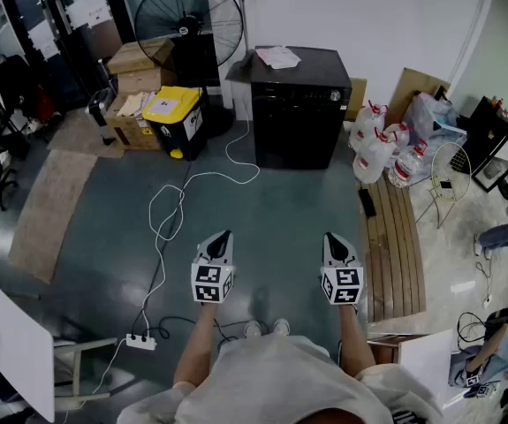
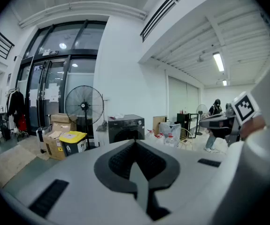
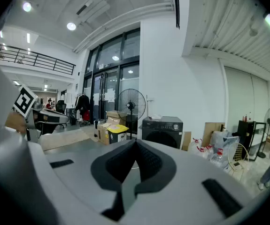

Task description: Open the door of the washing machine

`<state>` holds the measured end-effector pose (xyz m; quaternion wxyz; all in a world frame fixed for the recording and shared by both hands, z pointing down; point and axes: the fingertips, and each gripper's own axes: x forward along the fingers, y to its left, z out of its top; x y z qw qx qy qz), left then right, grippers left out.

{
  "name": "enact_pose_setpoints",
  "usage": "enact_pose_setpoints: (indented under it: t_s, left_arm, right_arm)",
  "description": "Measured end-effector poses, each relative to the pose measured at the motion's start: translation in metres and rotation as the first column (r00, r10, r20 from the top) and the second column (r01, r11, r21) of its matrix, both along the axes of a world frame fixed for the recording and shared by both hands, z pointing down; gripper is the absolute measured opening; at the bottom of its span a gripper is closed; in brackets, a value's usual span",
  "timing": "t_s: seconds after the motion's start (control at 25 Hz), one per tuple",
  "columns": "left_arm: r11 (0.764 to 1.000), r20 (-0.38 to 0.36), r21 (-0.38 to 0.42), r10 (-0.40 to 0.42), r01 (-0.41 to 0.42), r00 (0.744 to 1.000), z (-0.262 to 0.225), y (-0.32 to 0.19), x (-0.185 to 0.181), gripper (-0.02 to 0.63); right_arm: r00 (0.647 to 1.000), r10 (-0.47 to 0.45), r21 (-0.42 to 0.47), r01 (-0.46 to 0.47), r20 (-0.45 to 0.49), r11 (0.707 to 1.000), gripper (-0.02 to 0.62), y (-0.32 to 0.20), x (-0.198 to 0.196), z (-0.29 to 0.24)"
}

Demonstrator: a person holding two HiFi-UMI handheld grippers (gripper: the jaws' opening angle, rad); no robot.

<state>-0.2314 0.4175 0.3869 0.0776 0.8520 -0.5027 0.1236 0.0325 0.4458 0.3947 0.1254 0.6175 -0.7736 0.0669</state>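
Observation:
The black washing machine stands against the far white wall, its front door closed and a sheet of paper on its top. It is several steps away from me across the grey floor. Both gripper views show it small and distant: in the left gripper view the machine, in the right gripper view the machine. My left gripper and right gripper are held side by side in front of my body, pointing toward it. Each is shut with nothing between its jaws, as seen at the left gripper and the right gripper.
A standing fan, a yellow-lidded bin and cardboard boxes sit left of the machine. Water jugs and a wooden pallet are on the right. A white cable runs to a power strip.

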Motion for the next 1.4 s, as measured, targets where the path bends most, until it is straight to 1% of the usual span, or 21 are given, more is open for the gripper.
enact_pose_setpoints:
  t_s: [0.16, 0.4, 0.48, 0.56, 0.6, 0.64, 0.68, 0.76, 0.84, 1.08, 1.4]
  left_arm:
    - [1.000, 0.002, 0.004, 0.002, -0.002, 1.000, 0.000, -0.001, 0.003, 0.008]
    - [1.000, 0.001, 0.008, 0.005, -0.005, 1.000, 0.003, -0.002, 0.007, 0.008]
    - [1.000, 0.001, 0.022, 0.016, -0.016, 1.000, 0.002, -0.002, 0.010, 0.009]
    - [0.998, 0.004, 0.041, 0.044, -0.045, 0.999, -0.001, -0.003, 0.017, 0.016]
    - [0.997, 0.001, 0.047, 0.062, -0.062, 0.998, -0.001, -0.004, 0.021, 0.069]
    - [0.996, -0.008, 0.049, 0.077, -0.076, 0.997, -0.001, -0.005, 0.025, 0.201]
    - [0.995, -0.018, 0.050, 0.085, -0.084, 0.996, -0.001, -0.007, 0.028, 0.252]
    - [0.995, -0.024, 0.048, 0.088, -0.087, 0.996, -0.001, -0.009, 0.033, 0.285]
    - [0.995, -0.018, 0.045, 0.087, -0.086, 0.996, -0.001, -0.010, 0.040, 0.293]
    - [0.997, -0.010, 0.046, 0.069, -0.069, 0.998, 0.003, -0.010, 0.059, 0.292]
    - [0.998, -0.004, 0.043, 0.049, -0.049, 0.999, 0.010, -0.018, 0.073, 0.292]
  right_arm:
    - [1.000, -0.013, -0.006, 0.013, 0.024, 1.000, -0.002, 0.000, 0.001, 0.003]
    - [1.000, -0.014, -0.009, 0.014, 0.028, 1.000, -0.002, 0.000, 0.003, 0.007]
    - [1.000, -0.016, -0.010, 0.016, 0.027, 1.000, -0.002, -0.001, 0.004, 0.009]
    - [1.000, -0.017, -0.013, 0.017, 0.024, 1.000, -0.002, -0.001, 0.007, 0.009]
    - [1.000, -0.019, -0.014, 0.019, 0.023, 1.000, -0.002, -0.001, 0.007, 0.010]
    - [1.000, -0.021, -0.014, 0.021, 0.022, 1.000, -0.002, -0.002, 0.008, 0.010]
    - [0.999, -0.024, -0.016, 0.024, 0.022, 1.000, -0.002, -0.003, 0.008, 0.011]
    - [0.999, -0.029, -0.021, 0.030, 0.022, 0.999, -0.002, -0.004, 0.010, 0.014]
    - [0.999, -0.033, -0.025, 0.033, 0.023, 0.999, -0.002, -0.005, 0.015, 0.015]
    - [0.997, -0.058, -0.011, 0.059, 0.041, 0.998, -0.002, -0.006, 0.030, 0.018]
    - [0.995, -0.091, -0.026, 0.092, 0.038, 0.995, -0.002, -0.019, 0.035, 0.027]
